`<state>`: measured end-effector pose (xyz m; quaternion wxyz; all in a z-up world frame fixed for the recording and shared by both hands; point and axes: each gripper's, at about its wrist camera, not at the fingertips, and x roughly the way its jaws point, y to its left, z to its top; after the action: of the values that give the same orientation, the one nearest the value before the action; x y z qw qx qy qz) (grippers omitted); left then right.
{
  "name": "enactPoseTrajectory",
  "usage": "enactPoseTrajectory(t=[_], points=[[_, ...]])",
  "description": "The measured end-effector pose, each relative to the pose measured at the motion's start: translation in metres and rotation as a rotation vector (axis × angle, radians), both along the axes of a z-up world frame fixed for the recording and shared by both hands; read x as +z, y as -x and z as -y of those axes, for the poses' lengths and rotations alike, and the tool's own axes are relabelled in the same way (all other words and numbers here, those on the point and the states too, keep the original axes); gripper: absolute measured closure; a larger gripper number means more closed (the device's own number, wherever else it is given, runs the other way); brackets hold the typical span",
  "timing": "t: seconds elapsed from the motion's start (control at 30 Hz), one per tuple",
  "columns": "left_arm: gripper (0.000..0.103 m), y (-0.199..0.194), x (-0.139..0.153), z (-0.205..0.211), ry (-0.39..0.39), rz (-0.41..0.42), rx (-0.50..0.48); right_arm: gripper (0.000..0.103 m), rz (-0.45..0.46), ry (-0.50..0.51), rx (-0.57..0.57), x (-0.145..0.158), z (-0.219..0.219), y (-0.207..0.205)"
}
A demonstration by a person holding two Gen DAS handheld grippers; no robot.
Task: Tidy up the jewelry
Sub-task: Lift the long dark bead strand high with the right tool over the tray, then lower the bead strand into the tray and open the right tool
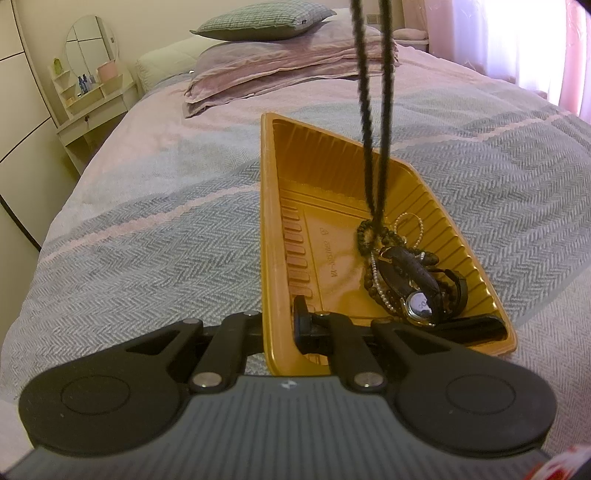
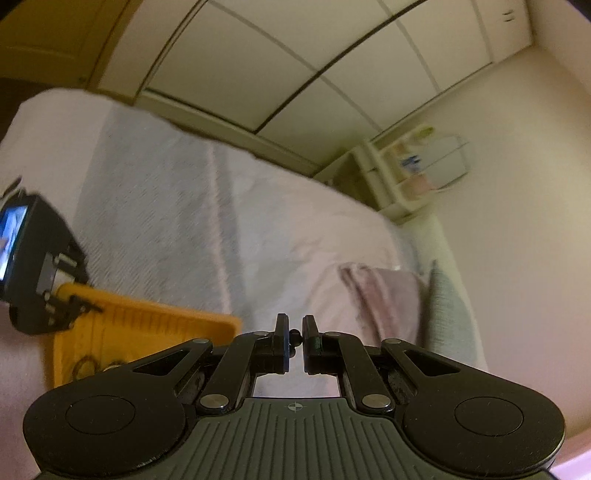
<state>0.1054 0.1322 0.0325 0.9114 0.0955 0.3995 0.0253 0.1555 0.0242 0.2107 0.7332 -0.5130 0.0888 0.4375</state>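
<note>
Bedroom, seemingly — bed (image 1: 147,206), pillows (image 1: 266,22)

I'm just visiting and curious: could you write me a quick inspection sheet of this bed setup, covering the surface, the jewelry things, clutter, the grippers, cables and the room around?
Surface: bed with a striped herringbone blanket.
Job's things: gold tray on the blanket, holding a watch, a pearl strand and dark bead bracelets in one heap; a black beaded strand hangs down into the tray.
Clutter: nothing seen.
Grippers: left gripper shut on the tray's rim; right gripper shut on a dark bead.
Cables: nothing seen.
Surroundings: pillows, white vanity with round mirror, wardrobe doors.
</note>
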Motion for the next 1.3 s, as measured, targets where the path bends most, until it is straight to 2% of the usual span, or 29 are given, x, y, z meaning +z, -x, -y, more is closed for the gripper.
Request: enactPoseTrajectory(t=[0.4,1.3], points=[[0.097,-0.001,-0.001,-0.003,0.008,-0.005,0.000,0.096,-0.067,0.060,-0.016,-0.057,-0.009,-0.019],[0.097,-0.001,-0.003,-0.005,0.016,-0.010,0.000,0.096,-0.272,0.104,-0.106,-0.130,-0.017,-0.054]])
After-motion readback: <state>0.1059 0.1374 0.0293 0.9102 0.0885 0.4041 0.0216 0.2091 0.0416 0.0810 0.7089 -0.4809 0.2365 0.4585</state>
